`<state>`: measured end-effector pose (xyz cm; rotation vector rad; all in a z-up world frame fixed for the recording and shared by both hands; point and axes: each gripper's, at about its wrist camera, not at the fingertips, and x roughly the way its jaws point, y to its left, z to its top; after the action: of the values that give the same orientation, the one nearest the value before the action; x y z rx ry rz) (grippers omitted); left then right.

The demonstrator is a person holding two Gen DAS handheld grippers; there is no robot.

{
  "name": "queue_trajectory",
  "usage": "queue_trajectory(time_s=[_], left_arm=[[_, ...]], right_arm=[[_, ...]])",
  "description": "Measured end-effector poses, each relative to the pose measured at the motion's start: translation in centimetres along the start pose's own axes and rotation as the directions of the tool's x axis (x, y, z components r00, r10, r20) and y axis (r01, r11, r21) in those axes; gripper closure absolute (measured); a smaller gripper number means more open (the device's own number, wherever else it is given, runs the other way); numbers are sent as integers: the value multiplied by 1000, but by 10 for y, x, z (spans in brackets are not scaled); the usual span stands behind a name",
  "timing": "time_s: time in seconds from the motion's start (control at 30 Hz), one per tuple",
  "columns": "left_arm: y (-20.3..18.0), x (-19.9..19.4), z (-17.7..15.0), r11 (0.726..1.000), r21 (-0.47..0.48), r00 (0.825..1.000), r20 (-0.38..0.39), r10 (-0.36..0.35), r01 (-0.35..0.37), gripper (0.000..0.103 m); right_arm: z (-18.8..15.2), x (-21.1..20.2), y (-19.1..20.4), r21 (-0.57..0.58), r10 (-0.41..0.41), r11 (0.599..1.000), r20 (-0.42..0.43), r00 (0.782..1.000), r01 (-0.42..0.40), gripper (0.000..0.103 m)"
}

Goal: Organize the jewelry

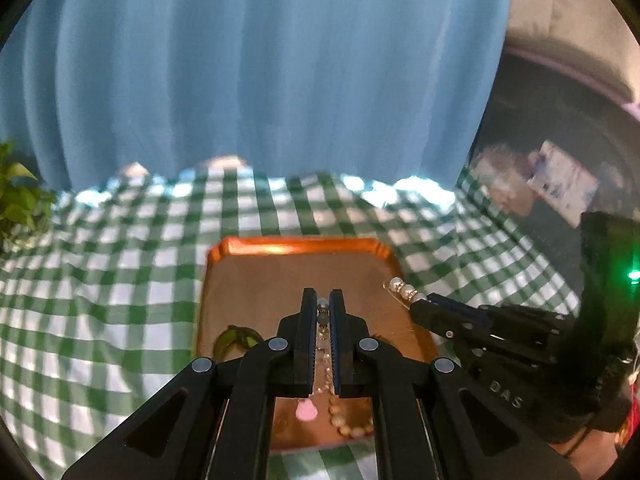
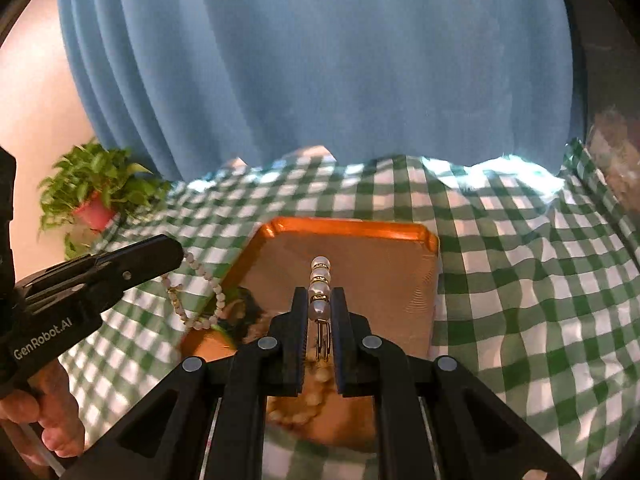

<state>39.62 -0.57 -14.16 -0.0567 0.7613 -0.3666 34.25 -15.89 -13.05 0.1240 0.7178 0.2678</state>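
A copper tray [image 1: 248, 280] lies on a green-checked tablecloth; it also shows in the right wrist view [image 2: 400, 280]. My left gripper [image 1: 323, 308] is shut on a beaded necklace [image 1: 324, 314] and holds it above the tray; the pale bead strand [image 2: 200, 272] hangs from it in the right wrist view. My right gripper [image 2: 319, 304] is shut on a pearl hair clip [image 2: 320, 280], which also shows in the left wrist view [image 1: 404, 290] over the tray's right edge. A pink pendant [image 1: 306, 411] and a bead strand [image 1: 348, 426] lie in the tray below.
A potted plant in a red pot [image 2: 94, 200] stands at the table's far left. A blue curtain [image 1: 260, 60] hangs behind the table. A green item [image 1: 236, 338] lies in the tray's left part.
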Motion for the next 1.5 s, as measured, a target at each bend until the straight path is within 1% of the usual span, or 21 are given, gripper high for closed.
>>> queue_trajectory(time_s=[0.07, 0.17, 0.3, 0.37, 0.4, 0.43, 0.47, 0.5, 0.53, 0.6, 0.8, 0.87, 0.97, 1.0, 1.03, 1.07, 1.13, 1.17, 1.23, 1.37, 1.5], left_arm=[[2, 33, -9, 1000, 9, 999, -49, 7, -7, 97], [5, 61, -22, 1000, 5, 996, -92, 5, -4, 97], [6, 65, -29, 1000, -7, 996, -87, -11, 10, 97], [5, 61, -29, 1000, 2, 996, -88, -2, 2, 94], [3, 58, -29, 1000, 7, 996, -89, 19, -19, 88], [0, 53, -28, 998, 20, 994, -93, 65, -64, 71], [-1, 47, -27, 996, 29, 992, -91, 92, -89, 59], [-3, 39, -27, 992, 38, 989, -79, 123, -120, 38], [-5, 26, -28, 987, 43, 986, -49, 159, -157, 29], [-7, 2, -30, 988, 37, 988, -11, 152, -152, 23], [-8, -69, -61, 988, 8, 987, -12, 157, -157, 20], [-2, -91, -84, 987, -14, 987, -11, 160, -160, 20], [9, -111, -120, 986, -51, 987, -21, 160, -161, 20], [11, -113, -130, 984, -59, 986, -33, 166, -168, 20], [14, -114, -139, 983, -67, 985, -45, 168, -170, 20], [17, -114, -148, 983, -78, 985, -55, 164, -168, 20], [20, -110, -158, 983, -91, 986, -62, 154, -160, 22], [22, -108, -162, 983, -93, 986, -64, 153, -159, 23], [25, -99, -166, 982, -97, 984, -81, 157, -165, 35], [29, -72, -166, 986, -81, 983, -126, 137, -148, 41], [31, -54, -165, 987, -25, 977, -145, 154, -159, 41]], right_arm=[[-4, 18, -6, -1, -6, 1000, -30, 1000, 6, 93], [-13, 41, -12, -10, -19, 1000, -78, 997, 18, 93], [-22, 57, -19, 3, -17, 1000, -128, 992, 17, 93], [-22, 59, -21, 12, -25, 1000, -137, 990, 27, 90], [-22, 60, -22, 17, -28, 999, -145, 989, 31, 84], [-21, 60, -23, 24, -31, 999, -156, 987, 35, 60], [-21, 57, -23, 30, -32, 999, -150, 988, 37, 38], [-21, 49, -23, 32, -33, 999, -126, 991, 37, 34], [-22, 40, -23, 29, -43, 998, -110, 993, 46, 34], [-21, 26, -23, 28, -57, 998, -95, 994, 60, 35], [-41, -46, -17, 9, -56, 998, -49, 997, 57, 35], [-57, -72, -7, -63, -25, 998, -31, 999, 23, 38], [-86, -98, 9, -203, -74, 977, -19, 997, 69, 49], [-96, -102, 12, -229, -83, 970, -26, 996, 75, 52], [-106, -104, 14, -243, -82, 967, -36, 996, 71, 64], [-116, -105, 14, -238, -78, 969, -46, 996, 65, 79], [-133, -102, 12, -199, -69, 979, -68, 995, 54, 91], [-139, -97, 10, -171, -53, 985, -84, 995, 38, 91], [-149, -86, 6, -136, -35, 991, -118, 992, 19, 91], [-157, -72, 7, -135, -1, 991, -151, 989, -20, 91], [-159, -55, 4, -174, -20, 985, -192, 981, -14, 91]])
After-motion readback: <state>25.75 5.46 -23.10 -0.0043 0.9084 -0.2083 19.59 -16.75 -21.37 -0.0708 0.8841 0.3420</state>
